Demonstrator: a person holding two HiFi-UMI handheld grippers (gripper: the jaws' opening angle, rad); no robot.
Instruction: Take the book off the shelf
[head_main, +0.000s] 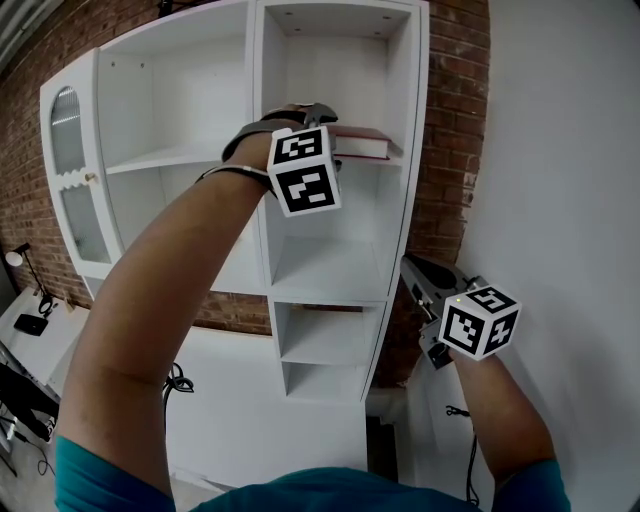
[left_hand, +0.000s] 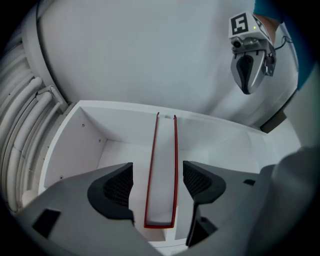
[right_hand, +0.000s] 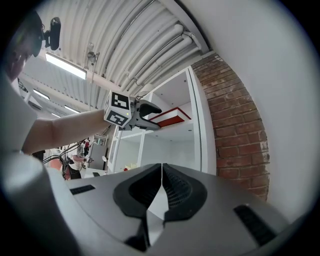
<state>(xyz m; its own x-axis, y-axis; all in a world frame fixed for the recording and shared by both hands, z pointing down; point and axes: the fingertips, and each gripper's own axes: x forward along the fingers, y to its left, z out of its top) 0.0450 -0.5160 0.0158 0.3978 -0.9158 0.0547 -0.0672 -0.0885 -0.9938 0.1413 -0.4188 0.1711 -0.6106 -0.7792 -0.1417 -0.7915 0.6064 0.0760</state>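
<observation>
A red-covered book (head_main: 362, 144) lies flat on an upper shelf of the white shelf unit (head_main: 415, 150). My left gripper (head_main: 325, 122) is raised in front of that shelf, at the book's near end. In the left gripper view the book (left_hand: 162, 170) shows its white page edge between the open jaws of my left gripper (left_hand: 159, 185). A gap shows on each side, so neither pad (left_hand: 117, 187) touches it. My right gripper (head_main: 412, 268) hangs lower, to the right of the unit. Its jaws (right_hand: 161, 187) are shut with nothing between them. The right gripper view also shows the book (right_hand: 170, 116) beside my left gripper (right_hand: 146, 112).
A brick wall (head_main: 455, 150) stands behind the shelf unit, with a plain white wall (head_main: 570, 150) on its right. A cabinet with a glass door (head_main: 70, 170) adjoins on the left. Lower shelf compartments (head_main: 325, 340) hold nothing. A desk lamp (head_main: 20, 260) and cables sit low at left.
</observation>
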